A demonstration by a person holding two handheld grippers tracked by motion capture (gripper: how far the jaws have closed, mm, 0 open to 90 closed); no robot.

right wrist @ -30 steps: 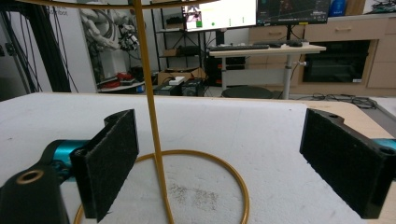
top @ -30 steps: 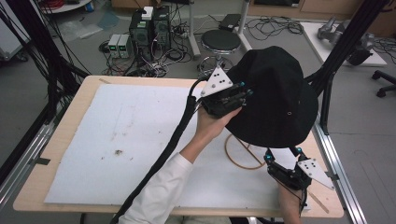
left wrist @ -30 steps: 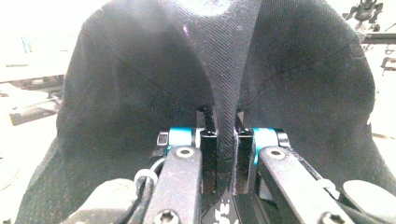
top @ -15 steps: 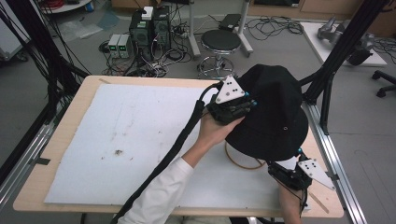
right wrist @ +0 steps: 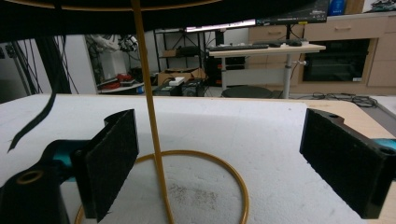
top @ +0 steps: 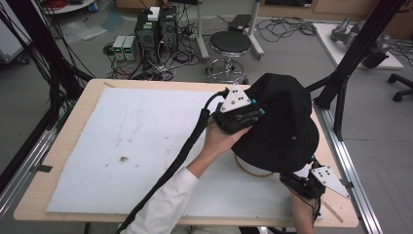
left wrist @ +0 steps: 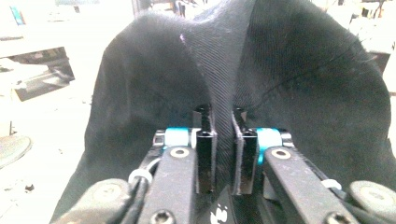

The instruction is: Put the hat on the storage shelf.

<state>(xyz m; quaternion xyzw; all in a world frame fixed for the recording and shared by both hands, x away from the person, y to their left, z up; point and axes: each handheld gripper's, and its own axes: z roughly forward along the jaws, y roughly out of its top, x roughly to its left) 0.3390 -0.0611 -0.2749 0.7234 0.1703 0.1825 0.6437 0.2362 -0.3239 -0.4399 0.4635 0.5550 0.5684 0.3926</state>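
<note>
A black bucket hat [top: 285, 122] sits atop a thin yellow stand, whose ring base [top: 248, 171] rests on the white sheet near the right front. My left gripper [top: 257, 114] comes in from the hat's left side. Its jaws are nearly together, with a fold of the hat's crown [left wrist: 299, 84] pinched between them at the left gripper [left wrist: 220, 114]; they have just been opening slightly. My right gripper [top: 299, 169] lies low under the brim, open. In its view the right gripper [right wrist: 229, 149] has the yellow pole [right wrist: 147, 84] and ring [right wrist: 233, 172] between its wide-apart pads [right wrist: 114, 154].
A white foam sheet [top: 126, 146] covers most of the wooden table [top: 58, 161]. The left gripper's thick black cable [top: 187, 146] trails across the sheet alongside the sleeve. Black frame posts [top: 341, 92] stand at the table's right edge. A stool [top: 229, 44] stands beyond the far edge.
The hat has sunk and settled lower over the stand, its brim now close above the right gripper. The left hand shifted slightly with it. The right gripper stayed put.
</note>
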